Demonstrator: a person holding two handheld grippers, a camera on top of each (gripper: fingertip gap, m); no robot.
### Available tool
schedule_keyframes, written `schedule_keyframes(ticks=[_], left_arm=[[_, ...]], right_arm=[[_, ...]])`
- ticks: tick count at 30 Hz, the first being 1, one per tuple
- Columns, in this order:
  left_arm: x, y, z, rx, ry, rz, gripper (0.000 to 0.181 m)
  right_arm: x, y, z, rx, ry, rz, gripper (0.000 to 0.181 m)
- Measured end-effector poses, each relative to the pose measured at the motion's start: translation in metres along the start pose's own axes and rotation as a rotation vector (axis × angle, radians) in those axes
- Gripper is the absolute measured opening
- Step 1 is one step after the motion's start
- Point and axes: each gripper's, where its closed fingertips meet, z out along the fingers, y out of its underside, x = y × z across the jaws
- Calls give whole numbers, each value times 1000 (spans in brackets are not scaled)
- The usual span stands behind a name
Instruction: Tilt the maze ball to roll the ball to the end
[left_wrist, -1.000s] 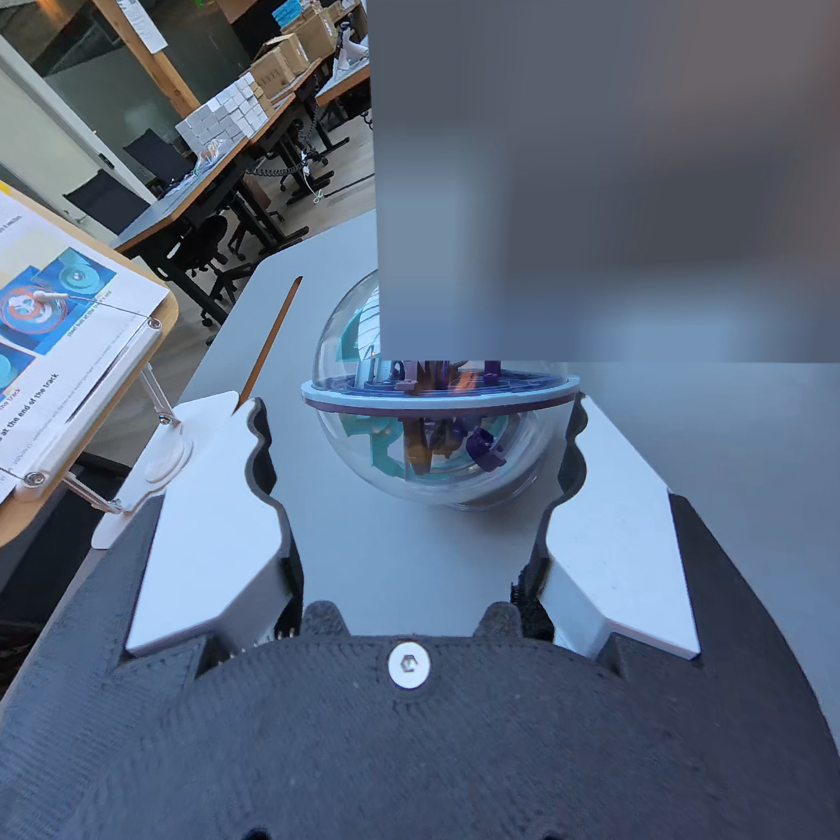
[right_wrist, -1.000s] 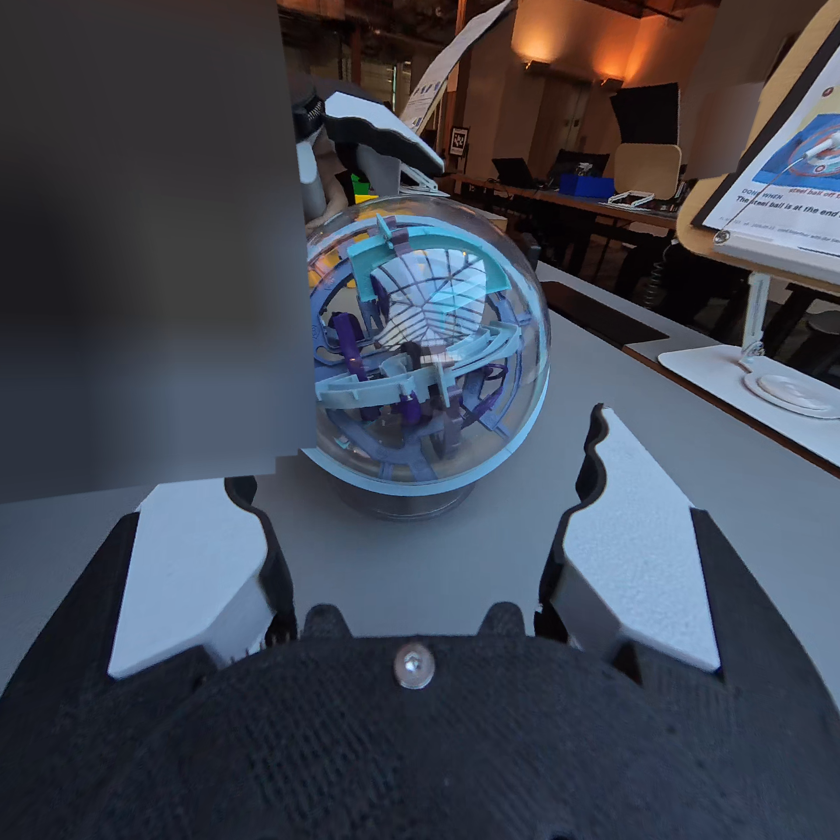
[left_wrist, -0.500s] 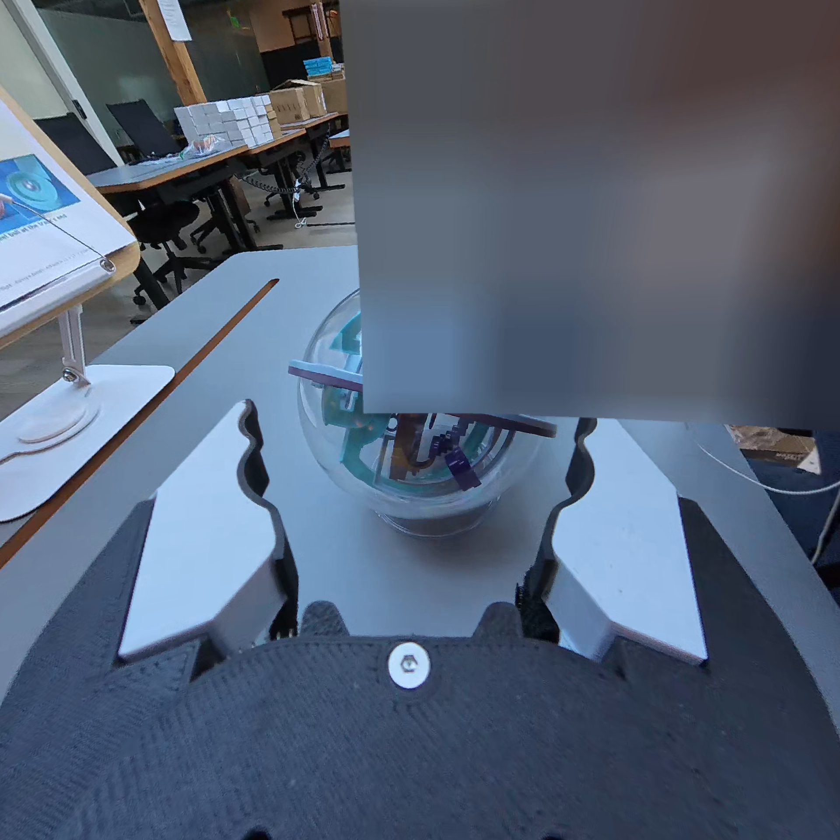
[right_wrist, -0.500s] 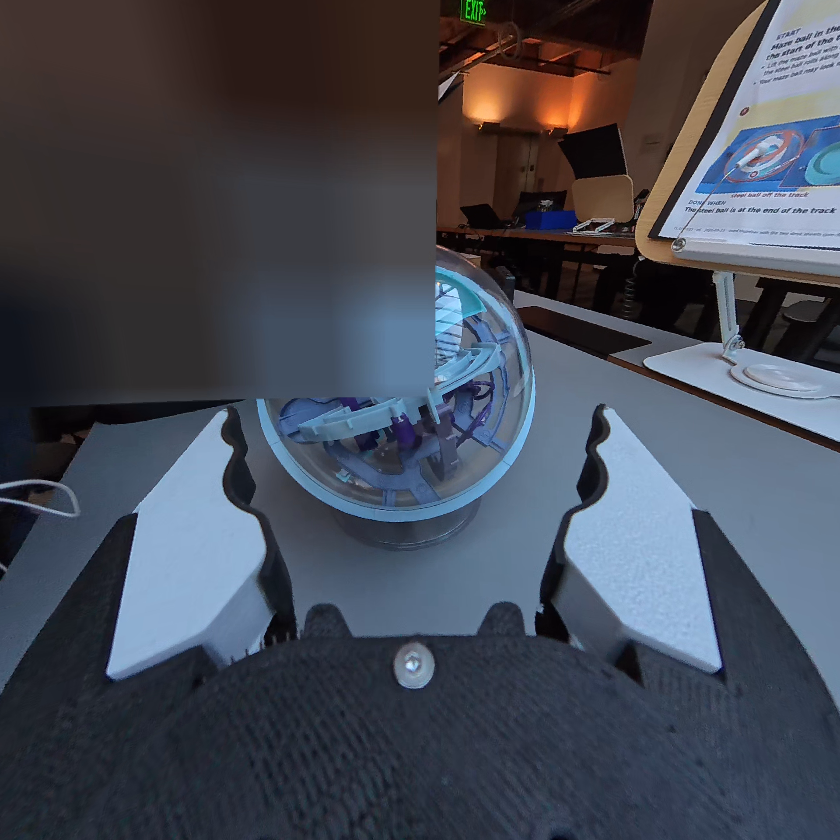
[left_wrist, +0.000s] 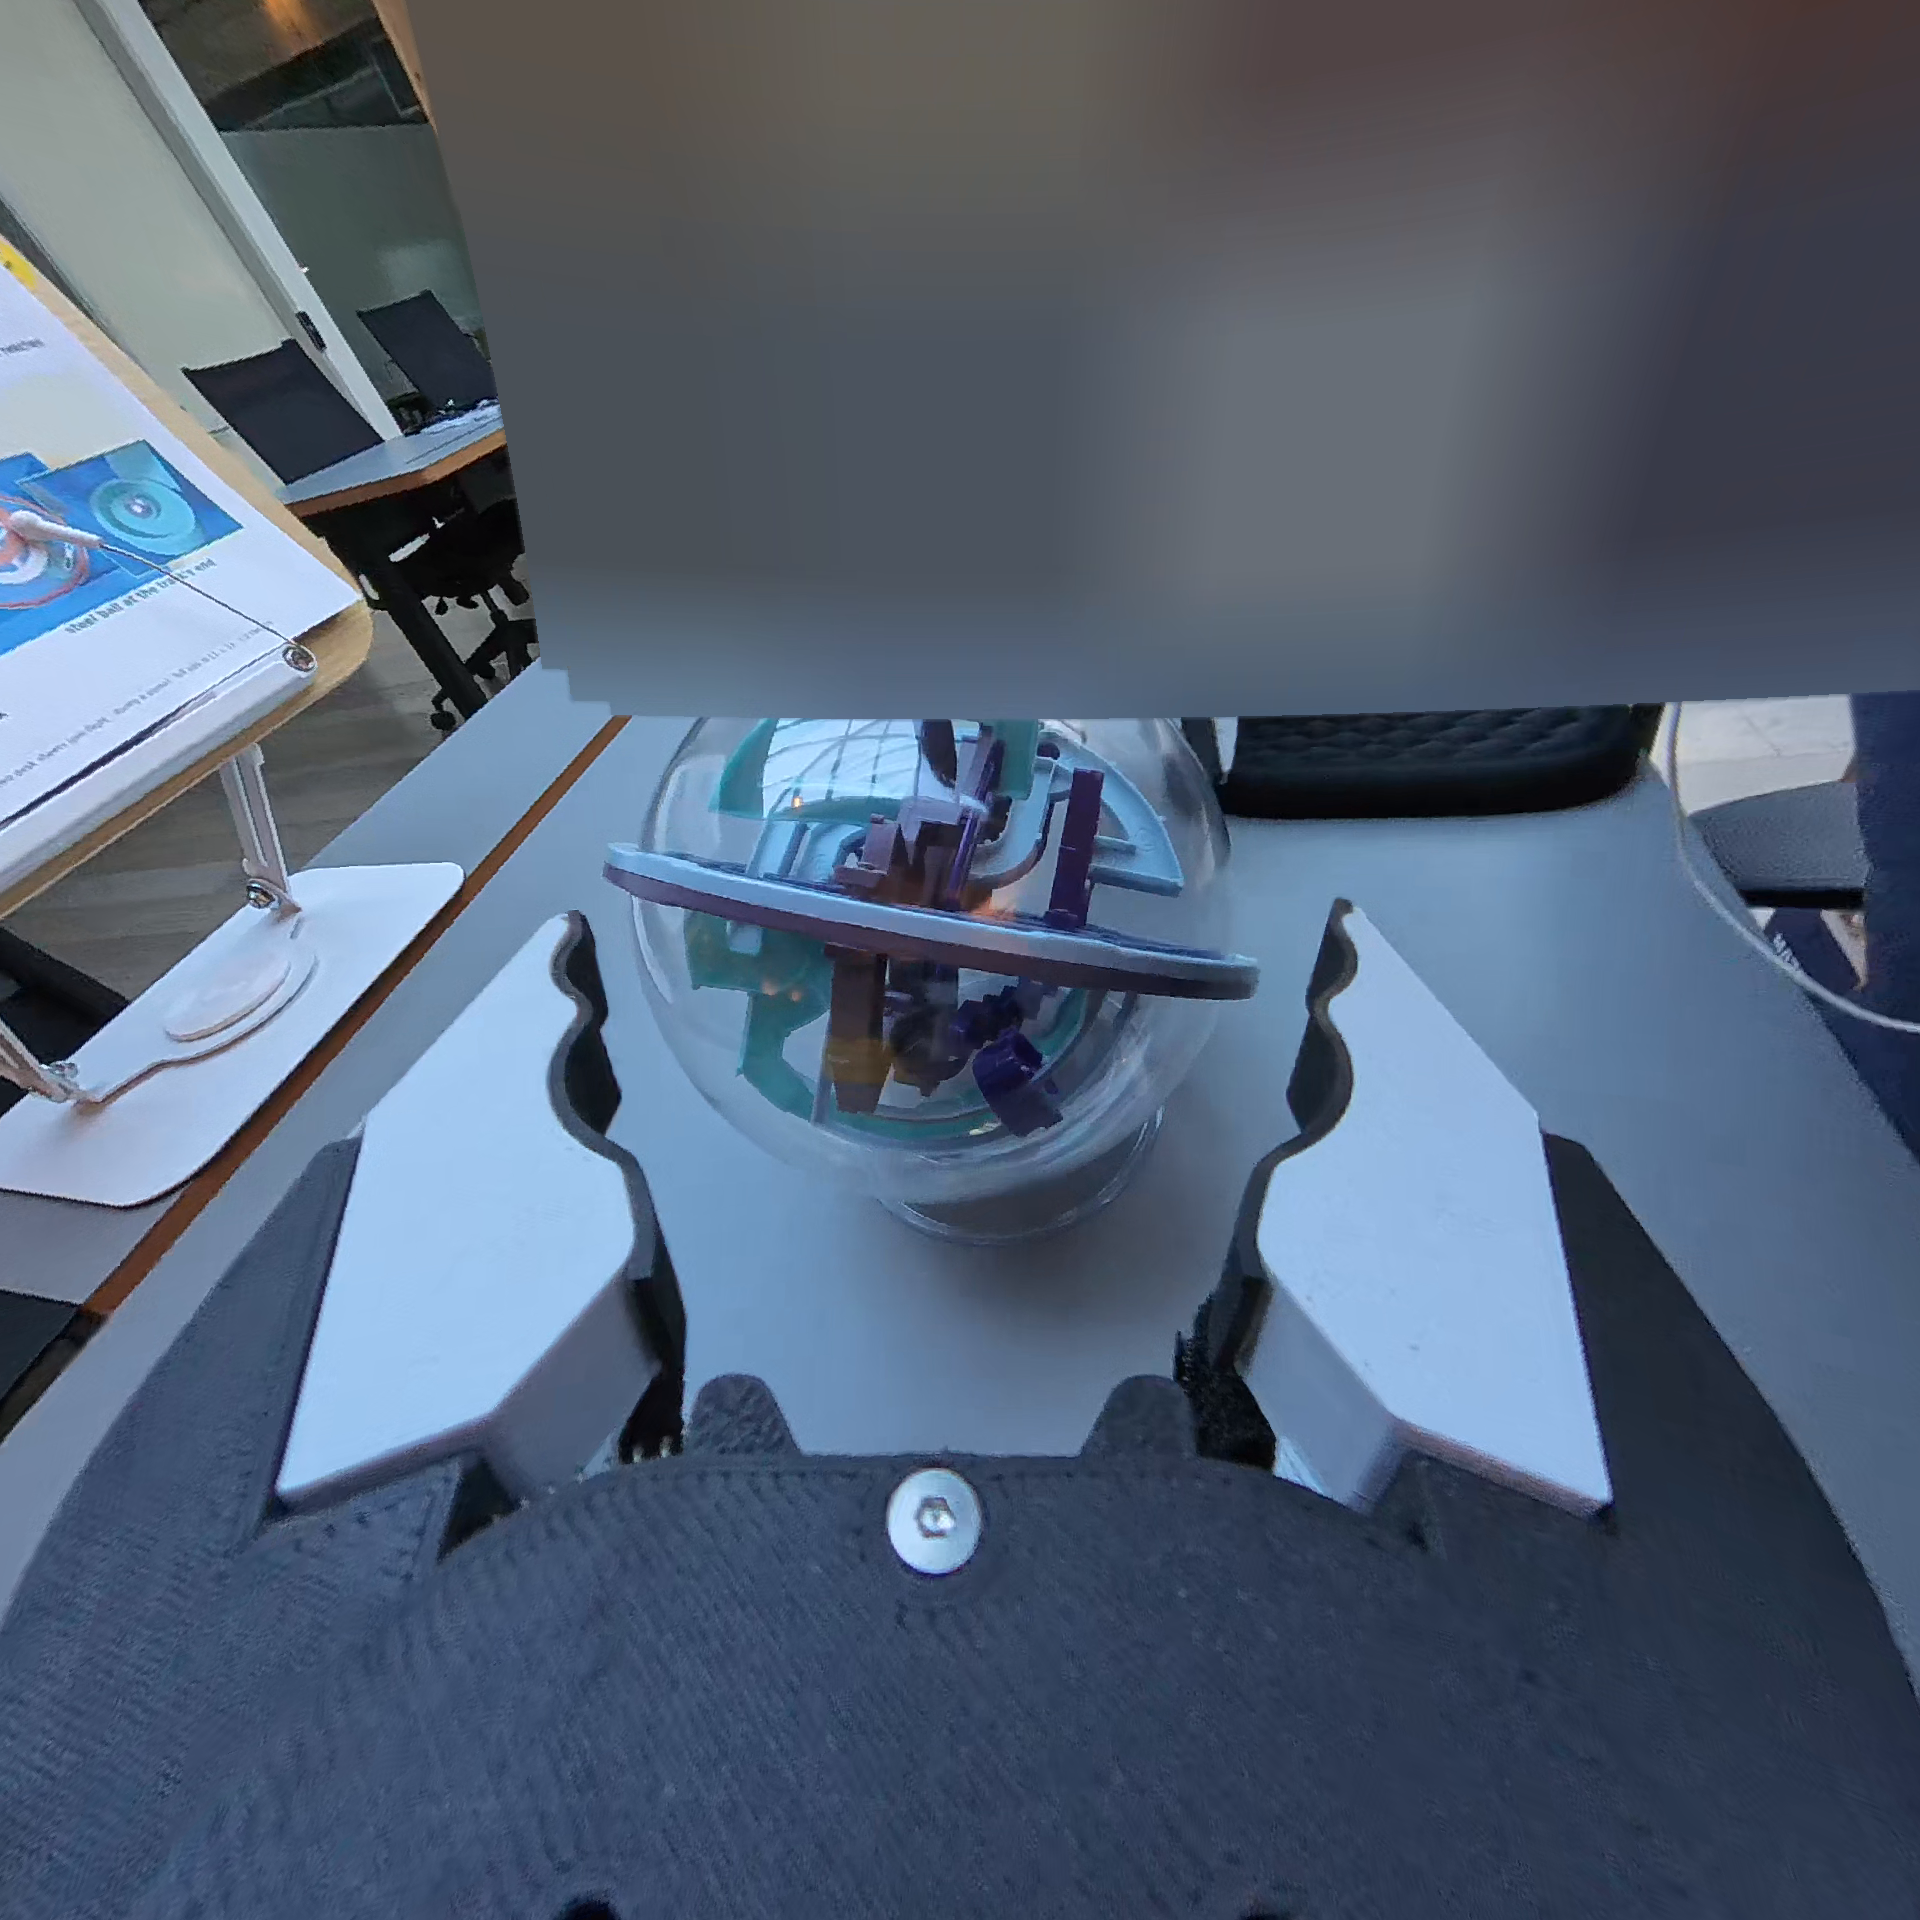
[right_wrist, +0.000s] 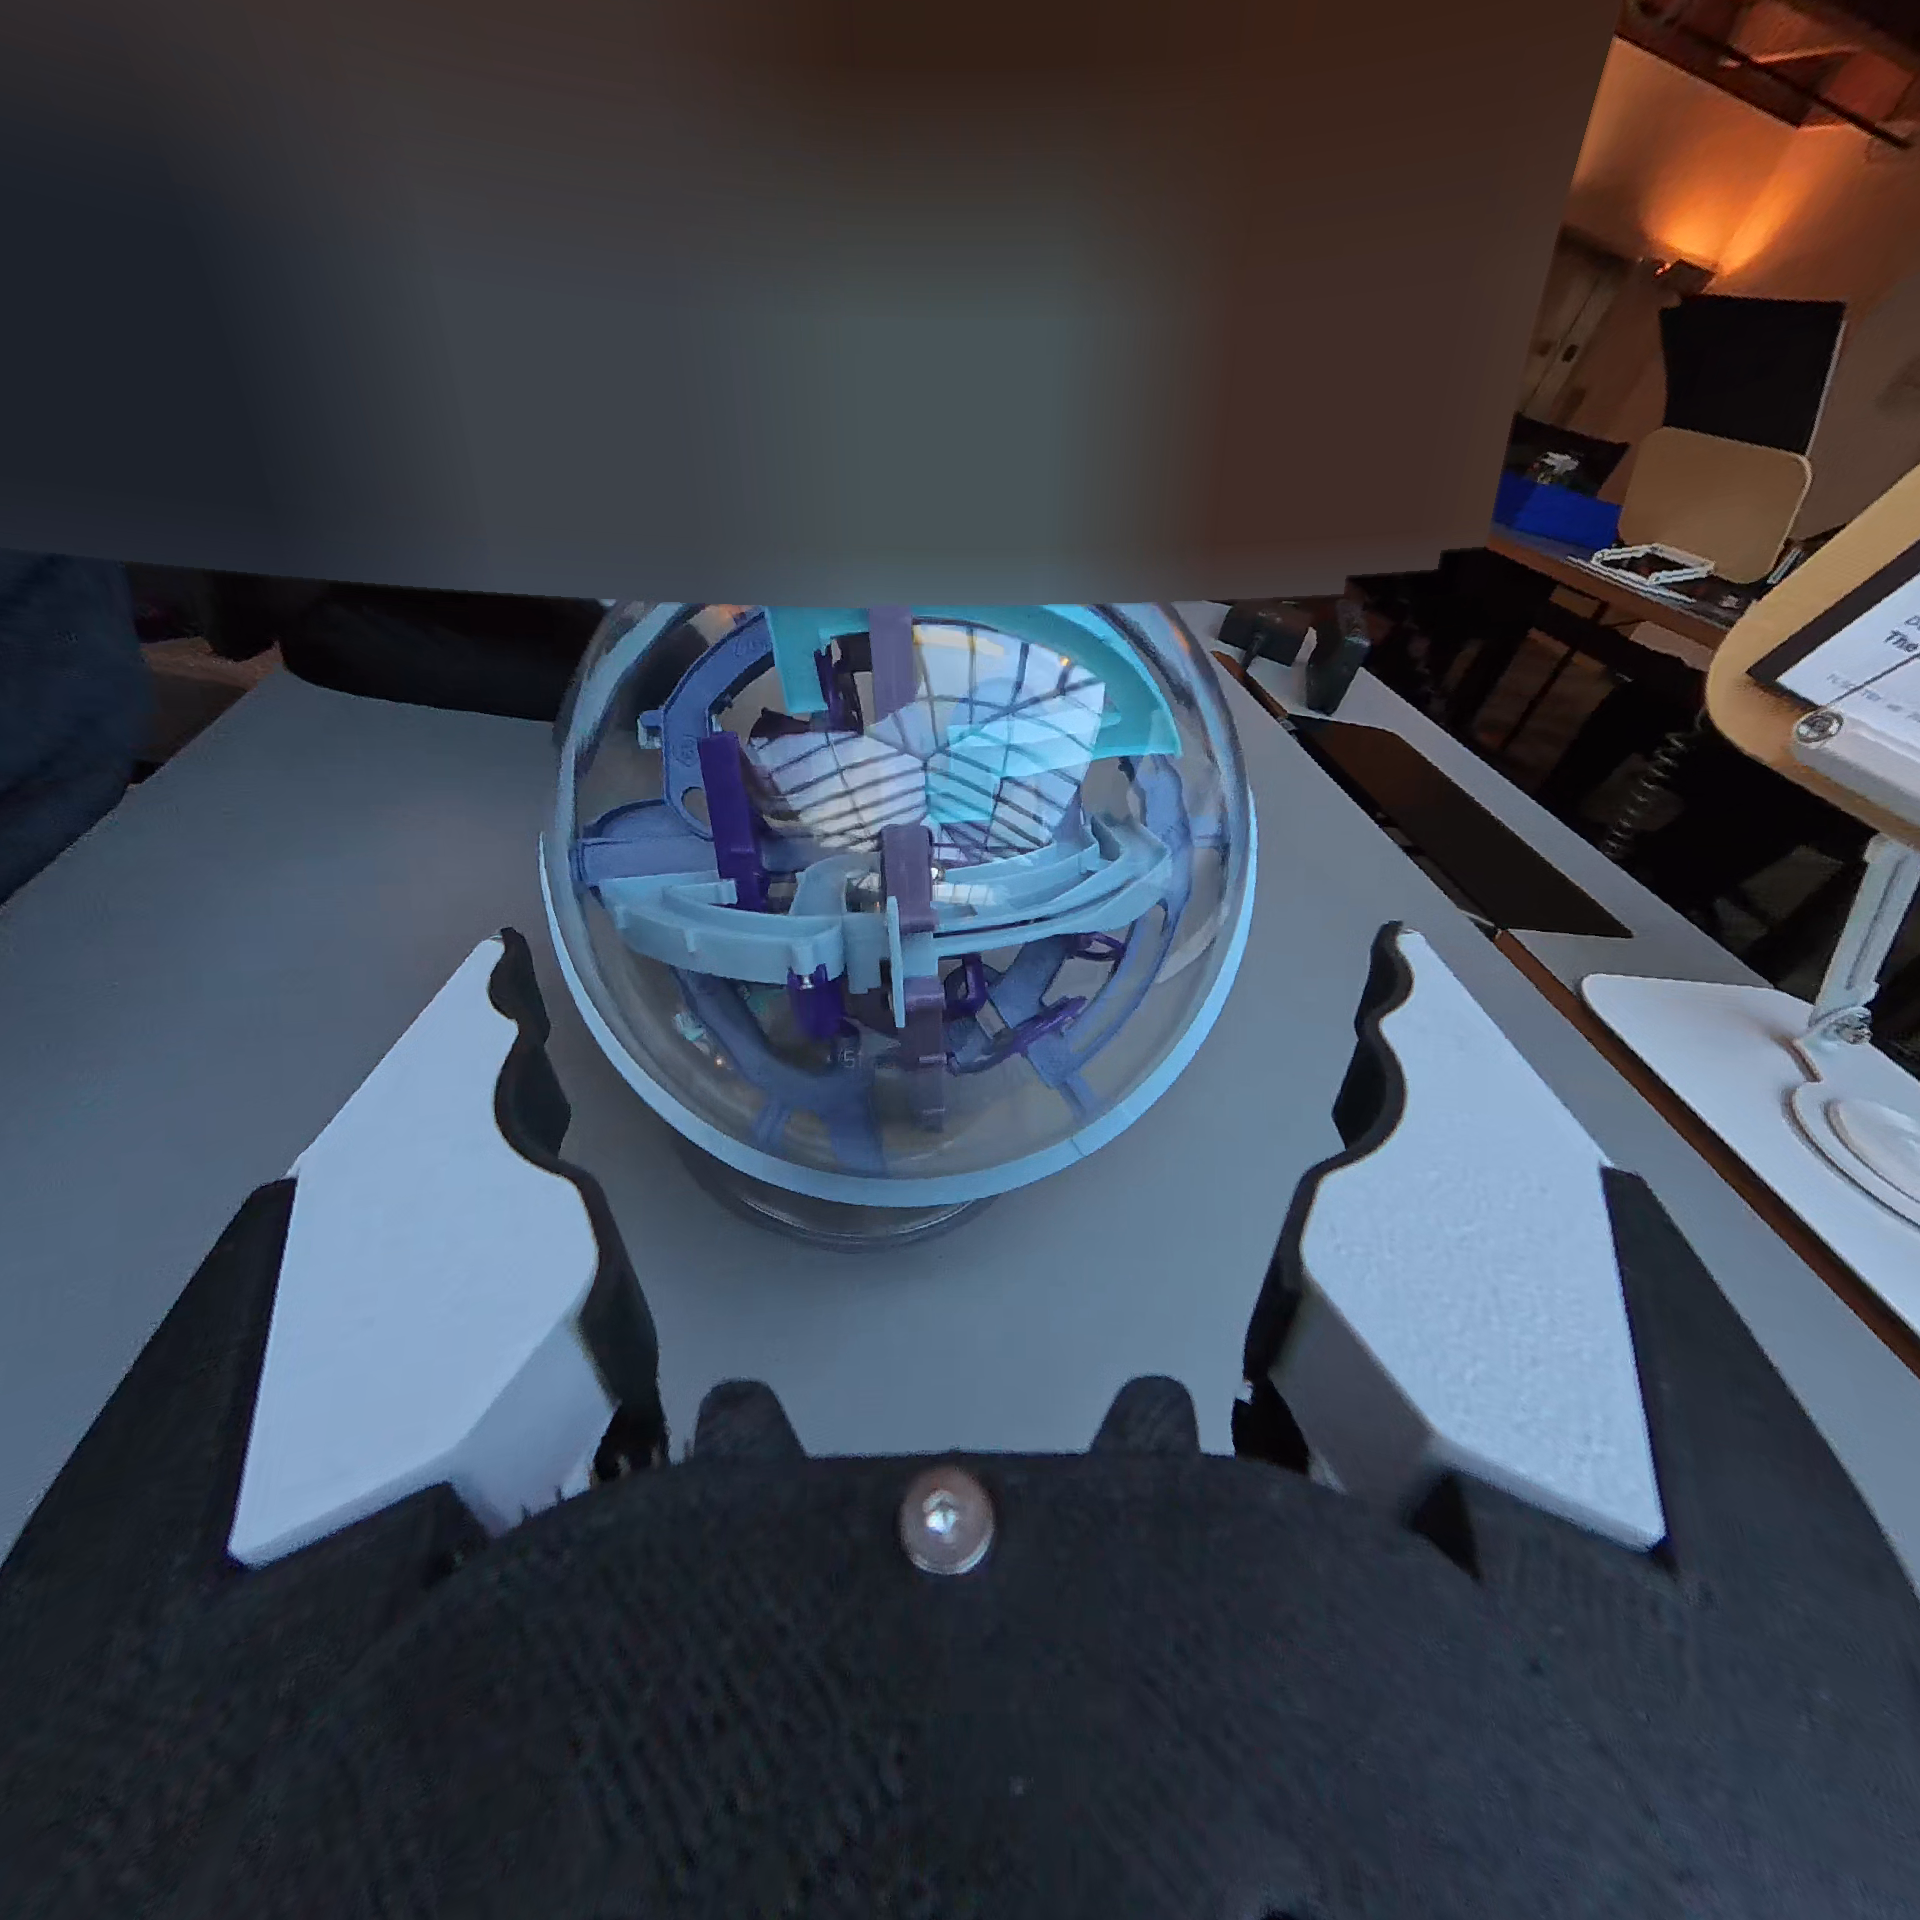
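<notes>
In the left wrist view, the fingers of the left gripper stood spread, flanking the maze ball without contact; half a second earlier the ball sat left of centre. The table edge lay left. In the right wrist view, the right gripper was likewise open, now centred, so grasping looked imminent; the document stand stood right.

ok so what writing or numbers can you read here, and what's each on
Sheet on the stand, left wrist view: printed lines beside pictures; readable, but I won't quote the wording.
Same sheet, right wrist view: a few words, mostly cut off by the frame edge.
Maze ball: tiny marks on the tracks, too small to read.
</notes>
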Motion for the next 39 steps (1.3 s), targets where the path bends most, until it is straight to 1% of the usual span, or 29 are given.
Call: schedule_keyframes(ticks=[2, 5, 9, 12, 17, 21, 30, 36, 39], left_arm=[[-4, 0, 4, -18, 31, 18, 135], [-10, -3, 8, -21, 86, 26, 135], [-16, 0, 11, -20, 98, 41, 132], [-12, 6, 13, -24, 112, 36, 132], [-4, 22, 16, -46, 142, -5, 131], [-4, 29, 18, -52, 142, -15, 132], [-9, 40, 23, -67, 136, -18, 128], [-8, 40, 28, -67, 156, -19, 133], [-7, 44, 31, -76, 162, -26, 137]], right_arm=[[-1, 3, 3, 10, -7, -11, 152], [-2, 1, 5, 47, 2, -15, 151], [-6, 4, 6, 62, -18, 8, 151], [-7, 3, 9, 71, -35, 24, 149], [-8, 10, 14, 42, -48, 33, 145], [-9, 12, 17, 35, -62, 49, 139], [-10, 12, 18, 36, -68, 55, 138], [-10, 12, 18, 35, -74, 63, 138], [-10, 11, 19, 41, -82, 84, 138]])
